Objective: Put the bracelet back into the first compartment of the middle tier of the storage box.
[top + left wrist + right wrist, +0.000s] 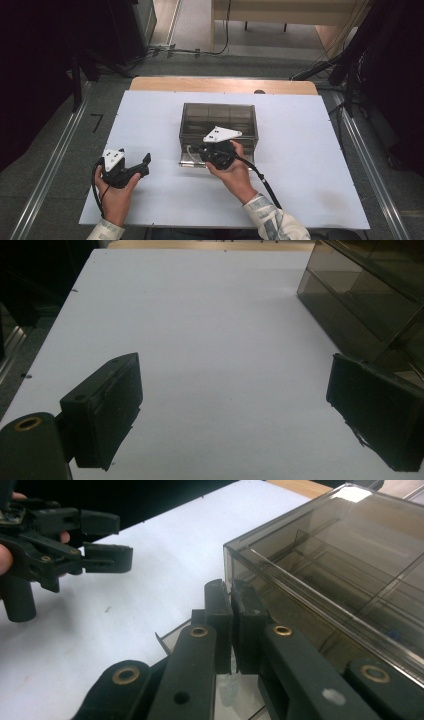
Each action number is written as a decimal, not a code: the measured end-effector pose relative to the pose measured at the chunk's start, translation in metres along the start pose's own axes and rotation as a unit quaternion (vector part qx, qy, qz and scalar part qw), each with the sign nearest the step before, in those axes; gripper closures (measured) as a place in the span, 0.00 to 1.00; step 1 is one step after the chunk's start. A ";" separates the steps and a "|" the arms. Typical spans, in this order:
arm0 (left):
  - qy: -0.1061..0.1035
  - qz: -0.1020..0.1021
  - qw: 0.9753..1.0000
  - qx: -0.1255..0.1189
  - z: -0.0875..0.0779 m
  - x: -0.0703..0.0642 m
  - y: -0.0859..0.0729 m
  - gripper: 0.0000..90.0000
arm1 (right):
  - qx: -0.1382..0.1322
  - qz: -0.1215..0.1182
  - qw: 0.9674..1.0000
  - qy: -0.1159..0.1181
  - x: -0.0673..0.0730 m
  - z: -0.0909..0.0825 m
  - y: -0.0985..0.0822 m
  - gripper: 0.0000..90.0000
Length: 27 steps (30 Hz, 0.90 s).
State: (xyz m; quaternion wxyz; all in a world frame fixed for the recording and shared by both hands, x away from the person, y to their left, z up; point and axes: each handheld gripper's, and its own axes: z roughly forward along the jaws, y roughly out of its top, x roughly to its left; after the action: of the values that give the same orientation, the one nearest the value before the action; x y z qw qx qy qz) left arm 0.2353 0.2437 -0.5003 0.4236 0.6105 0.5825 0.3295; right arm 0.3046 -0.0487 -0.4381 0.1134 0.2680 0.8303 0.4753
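The smoky box (219, 120) stands mid-table, blocking the centre. Left of the box, the white tabletop (150, 110) lies bare and passable. Right of the box it is equally free.

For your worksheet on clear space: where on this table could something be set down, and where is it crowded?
Free: the white board right of the smoky plastic box, and left between box and left gripper. Crowded: the box's front, where the right gripper meets its pulled-out drawer.

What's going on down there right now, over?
Right hand-held gripper shut at smoky drawer box, drawer slightly out. Left hand-held gripper open, idle. Nothing blocking.
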 end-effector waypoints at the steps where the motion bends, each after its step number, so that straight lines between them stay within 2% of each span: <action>1: 0.001 0.000 1.000 0.000 0.000 0.000 0.000 0.09 | 0.002 0.000 1.000 -0.001 0.000 0.001 -0.001 0.94; 8: 0.000 0.000 1.000 -0.001 0.000 0.000 0.000 0.09 | 0.010 -0.003 1.000 -0.011 -0.001 0.004 -0.002 0.93; 14: 0.000 0.000 1.000 0.000 0.000 0.000 0.000 0.09 | 0.016 -0.005 1.000 -0.018 -0.002 0.005 -0.003 0.80; 27: 0.002 0.000 1.000 0.000 0.000 0.000 0.000 0.09 | 0.018 -0.005 0.999 -0.027 -0.002 0.005 -0.007 0.67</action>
State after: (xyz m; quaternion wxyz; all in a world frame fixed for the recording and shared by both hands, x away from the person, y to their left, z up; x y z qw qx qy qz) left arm 0.2354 0.2436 -0.5005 0.4226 0.6100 0.5829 0.3311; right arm 0.3062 -0.0493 -0.4465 0.1336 0.2788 0.8366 0.4523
